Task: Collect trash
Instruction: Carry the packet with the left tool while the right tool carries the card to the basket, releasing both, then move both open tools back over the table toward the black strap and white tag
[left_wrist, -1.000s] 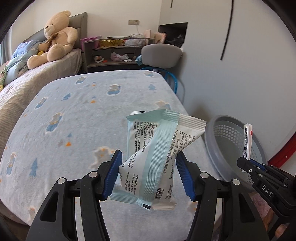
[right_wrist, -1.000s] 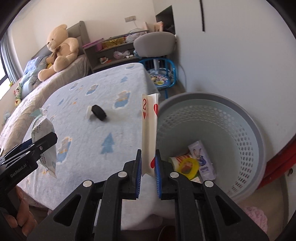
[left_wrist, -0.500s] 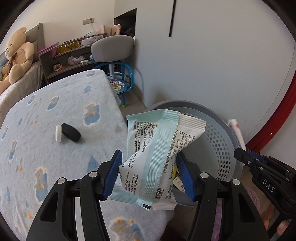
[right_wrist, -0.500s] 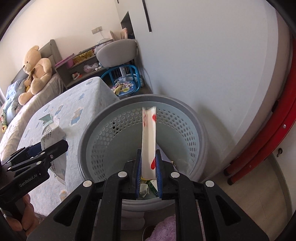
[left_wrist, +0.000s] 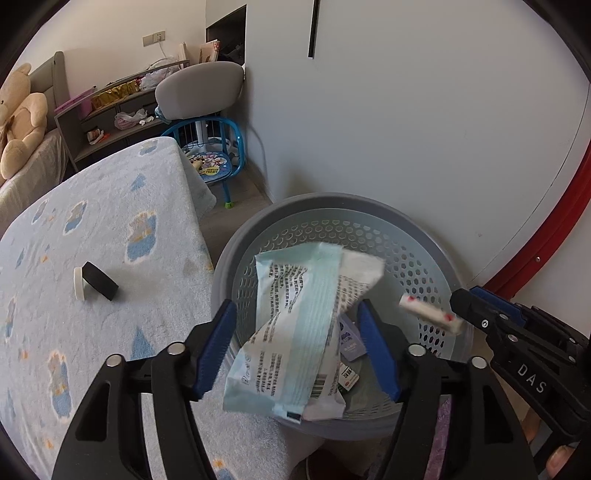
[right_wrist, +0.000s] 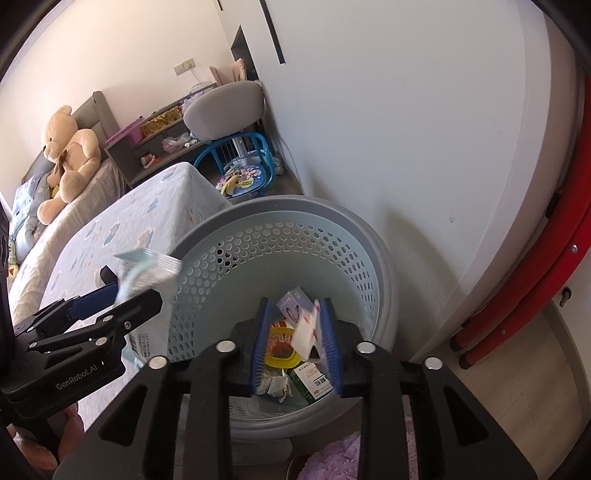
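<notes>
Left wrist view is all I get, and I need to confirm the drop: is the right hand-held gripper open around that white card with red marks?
Observer: Yes. In the right wrist view, the right hand-held gripper has its jaws apart. The playing card sits tilted and blurred between them, not clamped.
Operator: Is the card over the basket?
Observer: Yes. The inside of the basket lies directly behind it, with a yellow-rimmed item below.
Operator: Anything else on the bottom I can't see?
Observer: Crumpled paper, next to the yellow-rimmed item.
</notes>
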